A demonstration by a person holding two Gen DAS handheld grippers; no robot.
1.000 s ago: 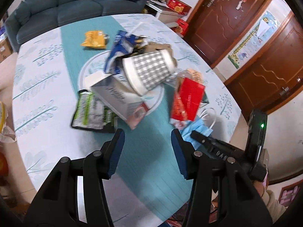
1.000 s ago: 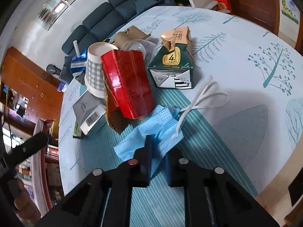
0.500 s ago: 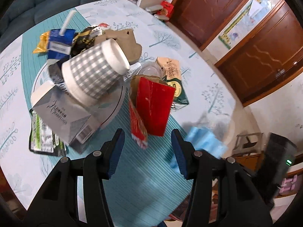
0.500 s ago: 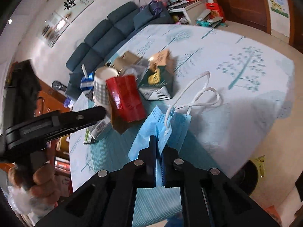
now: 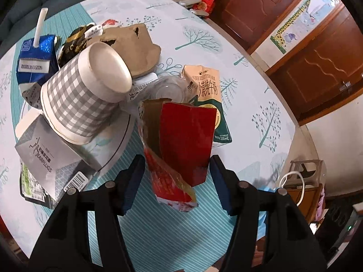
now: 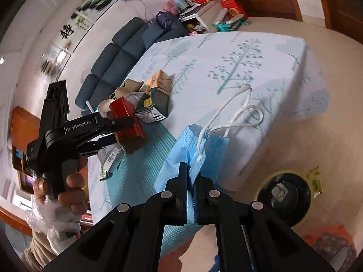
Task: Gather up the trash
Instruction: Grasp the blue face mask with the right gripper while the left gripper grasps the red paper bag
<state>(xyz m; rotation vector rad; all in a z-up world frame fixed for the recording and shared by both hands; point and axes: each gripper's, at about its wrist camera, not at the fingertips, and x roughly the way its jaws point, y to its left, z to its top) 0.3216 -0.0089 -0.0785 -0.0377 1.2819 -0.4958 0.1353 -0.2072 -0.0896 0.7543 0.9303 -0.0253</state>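
Red packet (image 5: 181,145) sits between left gripper (image 5: 177,179) opening jaws, untouched; one checked cup (image 5: 86,97), two cartons behind. Right gripper (image 6: 191,176) pinches blue mask (image 6: 195,149).

Left tool (image 5: 177,179): pitched steeply down over the desk (image 5: 238,45), jaws opening, blue pads either side of the red packet (image 5: 181,140) with a gap on both sides, no contact seen. The left hand (image 6: 61,195) wraps its grip, in a clear glove. Right tool (image 6: 190,176): jaws closed tight, clamped on a fold of the blue face mask (image 6: 195,149), beyond the desk edge
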